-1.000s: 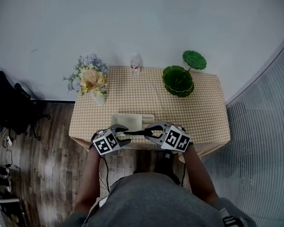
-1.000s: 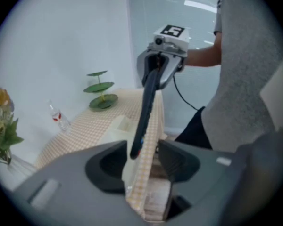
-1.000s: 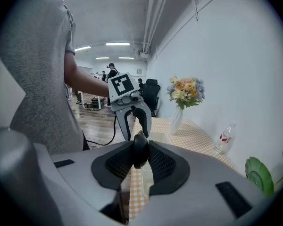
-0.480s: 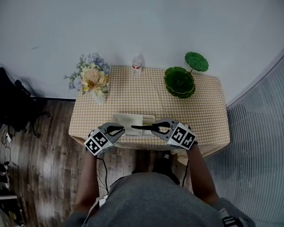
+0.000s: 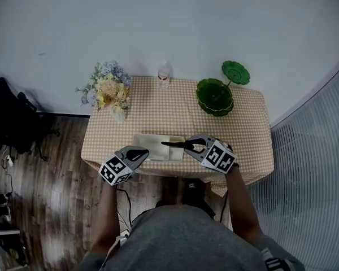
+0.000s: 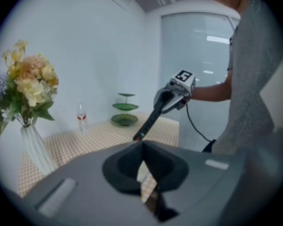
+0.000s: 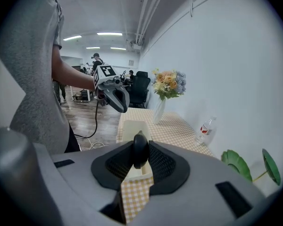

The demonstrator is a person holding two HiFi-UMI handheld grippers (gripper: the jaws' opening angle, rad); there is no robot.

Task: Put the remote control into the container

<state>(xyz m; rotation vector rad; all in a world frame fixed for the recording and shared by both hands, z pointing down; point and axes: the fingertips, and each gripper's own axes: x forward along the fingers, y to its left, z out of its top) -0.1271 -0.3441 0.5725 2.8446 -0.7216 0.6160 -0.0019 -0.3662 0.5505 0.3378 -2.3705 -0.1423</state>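
The black remote control (image 5: 175, 144) is clamped at one end in my right gripper (image 5: 193, 145), which is shut on it. The remote sticks out level to the left above the cream container (image 5: 150, 145) near the table's front edge. In the right gripper view the remote (image 7: 140, 149) fills the gap between the pads, with the container (image 7: 134, 125) below. My left gripper (image 5: 143, 152) hovers at the container's left front corner, shut and empty. Seen from the left gripper view, the remote (image 6: 148, 121) slants down from the right gripper (image 6: 166, 98).
The table (image 5: 243, 134) has a checked cloth. A vase of flowers (image 5: 110, 92) stands at its back left, a water bottle (image 5: 164, 78) at the back middle and a green tiered dish (image 5: 214, 96) at the back right. Dark chairs (image 5: 8, 123) stand on the floor at the left.
The left gripper's jaws have gone from wide open to shut and it has drawn back left off the remote's tip. The right gripper has carried the remote slightly farther over the container.
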